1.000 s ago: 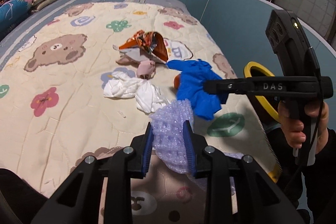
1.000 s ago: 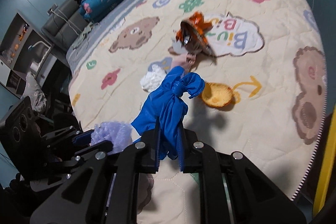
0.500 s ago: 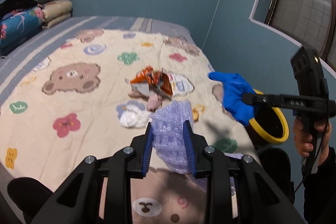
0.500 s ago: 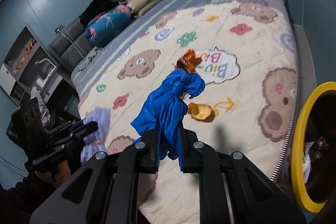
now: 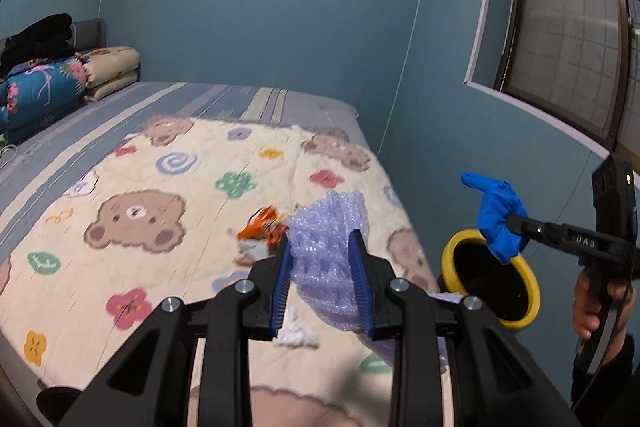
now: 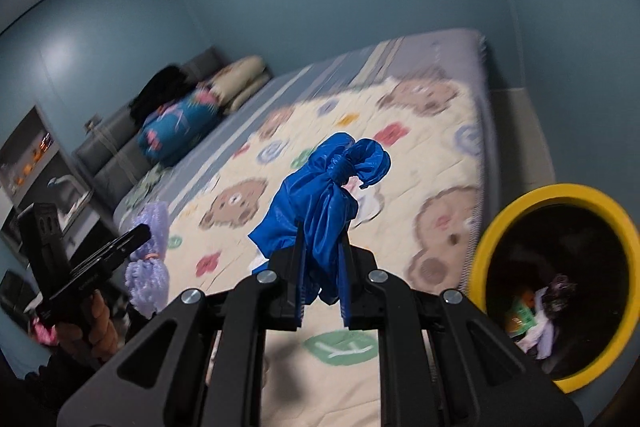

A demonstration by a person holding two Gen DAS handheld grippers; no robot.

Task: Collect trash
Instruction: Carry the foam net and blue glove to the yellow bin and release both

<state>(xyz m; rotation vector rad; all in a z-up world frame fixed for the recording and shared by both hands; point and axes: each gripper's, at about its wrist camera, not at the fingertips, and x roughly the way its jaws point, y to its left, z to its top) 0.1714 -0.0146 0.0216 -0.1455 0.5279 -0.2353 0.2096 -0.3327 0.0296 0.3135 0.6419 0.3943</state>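
The left gripper (image 5: 320,275) has its jaws clamped on a piece of lilac bubble wrap (image 5: 328,223), which stands up between the blue pads above the bed (image 5: 120,131). The right gripper (image 6: 322,275) has its jaws pressed together on a knotted blue plastic bag (image 6: 320,195); the bag rises above the jaws, and the knot is at its top. In the left wrist view the same blue bag hangs just above the mouth of the yellow-rimmed bin (image 5: 452,247), which stands beside the edge of the bed.

Inside the bin some trash already lies at the bottom (image 6: 536,311); it seems to be paper and wrappers, but the view there is dark. On the cream quilt with bears and flowers (image 5: 136,215) an orange foil wrapper (image 5: 262,225) lies just behind the left jaws, and a white crumpled tissue (image 5: 294,333) shows low between them. Folded bedding (image 5: 44,87) is stacked at the head of the bed. A hand (image 6: 86,323) holds the left gripper's handle.
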